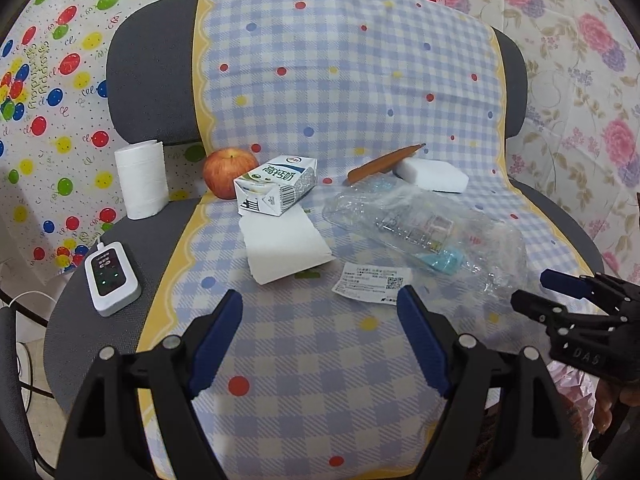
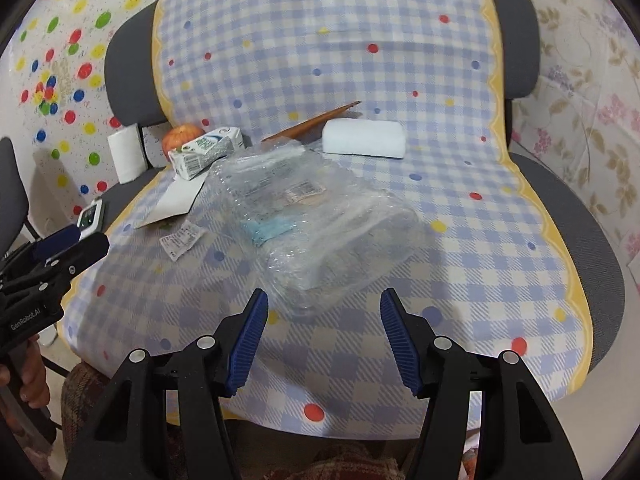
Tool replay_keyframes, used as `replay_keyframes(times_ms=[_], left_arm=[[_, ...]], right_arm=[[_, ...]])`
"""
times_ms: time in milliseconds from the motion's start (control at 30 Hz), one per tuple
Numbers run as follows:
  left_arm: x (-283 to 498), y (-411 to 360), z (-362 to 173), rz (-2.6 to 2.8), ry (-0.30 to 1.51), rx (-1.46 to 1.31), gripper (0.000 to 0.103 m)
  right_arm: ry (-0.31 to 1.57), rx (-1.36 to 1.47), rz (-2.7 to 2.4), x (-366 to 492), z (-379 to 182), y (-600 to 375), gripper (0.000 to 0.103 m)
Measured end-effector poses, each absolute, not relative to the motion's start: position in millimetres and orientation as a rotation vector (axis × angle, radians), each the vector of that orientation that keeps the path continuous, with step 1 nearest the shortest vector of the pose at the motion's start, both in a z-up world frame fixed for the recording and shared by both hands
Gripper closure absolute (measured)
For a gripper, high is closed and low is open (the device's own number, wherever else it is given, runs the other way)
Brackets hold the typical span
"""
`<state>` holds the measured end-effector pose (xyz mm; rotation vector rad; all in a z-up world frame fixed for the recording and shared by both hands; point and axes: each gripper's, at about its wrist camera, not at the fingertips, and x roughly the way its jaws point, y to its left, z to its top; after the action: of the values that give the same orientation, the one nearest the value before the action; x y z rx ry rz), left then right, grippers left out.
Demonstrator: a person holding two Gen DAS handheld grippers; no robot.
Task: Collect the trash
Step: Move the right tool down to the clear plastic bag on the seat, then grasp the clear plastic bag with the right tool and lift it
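**Both grippers wide and empty over a chair strewn with rubbish**

Trash spread across the checked cloth (image 1: 348, 92) draped on a grey chair (image 1: 148, 80). Nearest the right gripper (image 2: 323, 336): a crumpled clear plastic bag (image 2: 320, 220), lying flat in the middle of the seat, its near edge just ahead of the blue pads and roughly centred between them. Jaws well apart, nothing between them, nothing held; probably lined up that way so the pads can close on a loose fold of the film.

Left gripper (image 1: 320, 340) likewise spread wide and empty, pointing down at bare cloth. Just beyond its tips, a small printed receipt (image 1: 372, 282); a little farther, a white paper sheet (image 1: 286, 248) with a milk carton (image 1: 276, 190) resting on its far edge. Receipt flat against the fabric, so likely awkward to pinch without catching the cloth.

At the back of the seat, well apart from both grippers: an apple (image 1: 226, 172) touching the carton, a toilet roll (image 1: 142, 178) standing upright at the left edge, a pencil (image 1: 384, 164) beside a white sponge block (image 1: 432, 176), and a white charger (image 1: 112, 278) on the left rim. Apparently not rubbish, so best left alone.

No bin visible in either view.
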<state>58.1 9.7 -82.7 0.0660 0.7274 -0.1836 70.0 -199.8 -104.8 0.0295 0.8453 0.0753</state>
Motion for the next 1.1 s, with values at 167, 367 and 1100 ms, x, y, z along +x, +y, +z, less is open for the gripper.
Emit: replay_keyframes(times_ms=[167, 367, 1100], left_arm=[[66, 20, -82, -0.171, 0.717, 0.04, 0.026], [74, 37, -83, -0.151, 0.711, 0.007, 0.026], [65, 48, -75, -0.137, 0.697, -0.008, 0.026]], right_arm=[[0.831, -0.088, 0.078, 85, -103, -173, 0.037], [0.854, -0.268, 0.035, 113, -111, -132, 0.038], [0.724, -0.022, -0.052, 124, -26, -213, 0.076]])
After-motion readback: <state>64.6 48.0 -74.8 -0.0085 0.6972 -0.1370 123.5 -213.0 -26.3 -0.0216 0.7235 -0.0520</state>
